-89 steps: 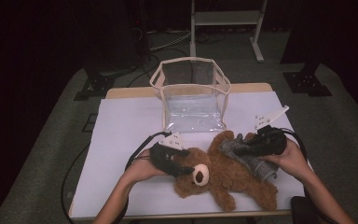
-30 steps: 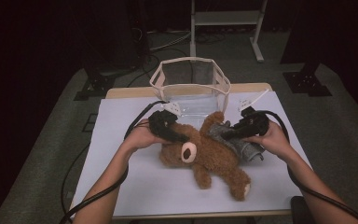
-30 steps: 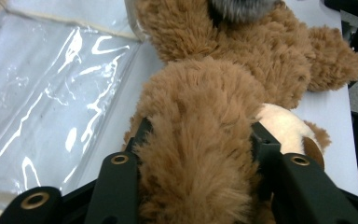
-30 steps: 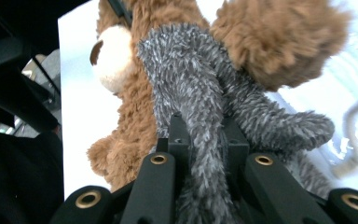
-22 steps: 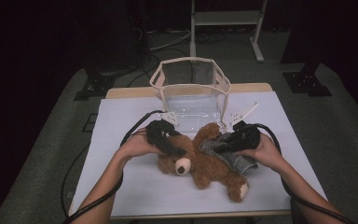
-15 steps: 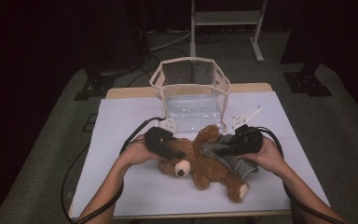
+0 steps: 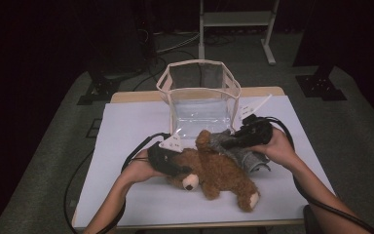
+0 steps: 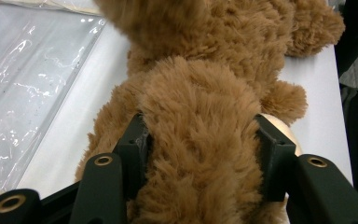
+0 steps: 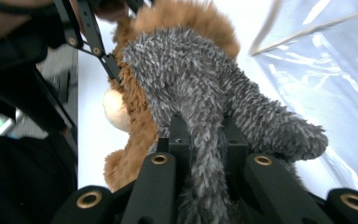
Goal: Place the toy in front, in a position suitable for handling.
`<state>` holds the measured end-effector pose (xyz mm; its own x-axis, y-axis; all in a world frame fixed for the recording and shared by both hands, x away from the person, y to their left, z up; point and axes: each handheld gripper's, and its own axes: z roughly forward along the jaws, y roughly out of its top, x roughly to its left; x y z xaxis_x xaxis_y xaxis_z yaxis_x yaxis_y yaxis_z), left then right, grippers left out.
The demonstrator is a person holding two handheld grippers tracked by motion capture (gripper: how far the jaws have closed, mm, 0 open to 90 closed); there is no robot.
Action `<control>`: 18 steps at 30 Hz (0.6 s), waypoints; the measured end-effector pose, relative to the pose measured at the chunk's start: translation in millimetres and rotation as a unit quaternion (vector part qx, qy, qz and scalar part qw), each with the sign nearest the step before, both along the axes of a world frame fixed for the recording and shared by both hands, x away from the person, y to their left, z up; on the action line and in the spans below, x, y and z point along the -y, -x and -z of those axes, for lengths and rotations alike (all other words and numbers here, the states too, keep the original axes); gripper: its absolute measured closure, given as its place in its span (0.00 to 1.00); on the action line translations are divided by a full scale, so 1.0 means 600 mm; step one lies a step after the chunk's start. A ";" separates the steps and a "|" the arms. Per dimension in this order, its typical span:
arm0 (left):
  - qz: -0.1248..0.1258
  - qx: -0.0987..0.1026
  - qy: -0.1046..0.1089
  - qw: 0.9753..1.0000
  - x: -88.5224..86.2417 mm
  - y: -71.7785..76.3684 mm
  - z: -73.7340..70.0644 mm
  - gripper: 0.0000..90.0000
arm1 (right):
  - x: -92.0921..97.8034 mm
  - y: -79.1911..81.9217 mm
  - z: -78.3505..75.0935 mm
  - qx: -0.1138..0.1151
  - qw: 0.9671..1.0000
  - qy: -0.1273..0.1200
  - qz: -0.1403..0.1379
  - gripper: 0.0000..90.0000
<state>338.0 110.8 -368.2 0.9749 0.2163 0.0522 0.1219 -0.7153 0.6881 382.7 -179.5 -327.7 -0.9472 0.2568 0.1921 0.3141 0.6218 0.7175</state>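
Observation:
A brown teddy bear (image 7: 214,171) lies on the white table (image 7: 126,131), just in front of an upright clear plastic bag (image 7: 202,100) with a beige rim. A grey fuzzy garment (image 7: 246,153) hangs at the bear's right side. My left gripper (image 7: 179,168) is at the bear's head end. In the left gripper view it (image 8: 200,140) is shut on a thick fold of brown fur (image 8: 200,93). My right gripper (image 7: 225,143) reaches in from the right. The right gripper view shows it (image 9: 200,135) shut on the grey garment (image 9: 200,70).
The bag's clear wall (image 8: 28,84) lies close beside the bear, and it (image 9: 326,70) stands right of the garment too. Bare table stretches to the left and along the near edge (image 7: 175,219). A metal stand (image 7: 233,19) and dark floor lie beyond the table.
Both hands have drawn the bear slightly back from the bag toward the near edge and lower onto the table over the last second. Both grips stay the same.

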 end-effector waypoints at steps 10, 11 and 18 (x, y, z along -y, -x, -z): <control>0.008 -0.029 0.004 1.000 -0.006 -0.005 -0.026 0.42 | -0.027 0.022 0.042 -0.023 0.998 0.044 -0.023 0.88; 0.009 -0.029 0.006 1.000 -0.006 -0.005 -0.030 0.42 | -0.024 0.024 0.044 -0.024 0.999 0.042 -0.023 0.88; 0.016 -0.046 0.004 0.999 -0.006 -0.002 -0.022 0.60 | -0.010 0.038 0.051 -0.022 0.999 0.024 -0.020 0.88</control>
